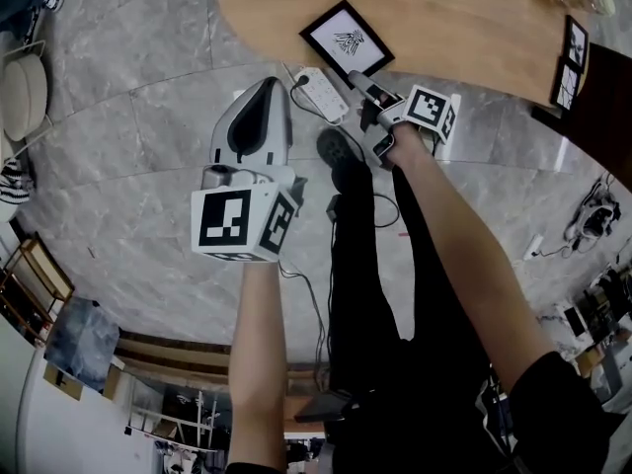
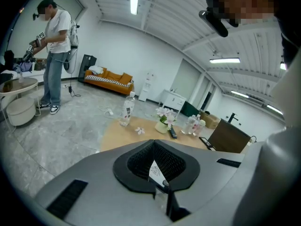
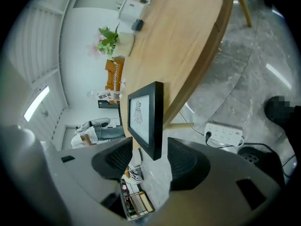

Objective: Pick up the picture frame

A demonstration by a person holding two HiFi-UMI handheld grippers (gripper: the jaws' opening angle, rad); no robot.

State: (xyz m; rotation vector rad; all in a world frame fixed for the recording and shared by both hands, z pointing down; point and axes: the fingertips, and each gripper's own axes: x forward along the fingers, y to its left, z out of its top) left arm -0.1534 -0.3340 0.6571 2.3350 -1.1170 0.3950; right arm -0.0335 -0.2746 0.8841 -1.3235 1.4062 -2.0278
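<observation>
The black picture frame point(image 1: 346, 39) with a white drawing lies on the round wooden table point(image 1: 464, 18), its near corner at the table's edge. My right gripper point(image 1: 367, 107) reaches that corner. In the right gripper view the frame point(image 3: 146, 114) stands edge-on between the two pads point(image 3: 115, 157), with a gap on each side; my right gripper point(image 3: 149, 157) is open. My left gripper point(image 1: 265, 92) hovers over the floor to the left of the table, apart from the frame. Its jaws point(image 2: 157, 168) meet at the tips, shut on nothing.
A white power strip point(image 1: 321, 92) with cables lies on the marble floor by the table's edge, beside my black shoe point(image 1: 341, 156). More small frames point(image 1: 571, 62) sit at the table's right rim. A bottle point(image 2: 127, 109) and a flower vase point(image 2: 164, 122) stand on the table; a person point(image 2: 54, 55) stands far left.
</observation>
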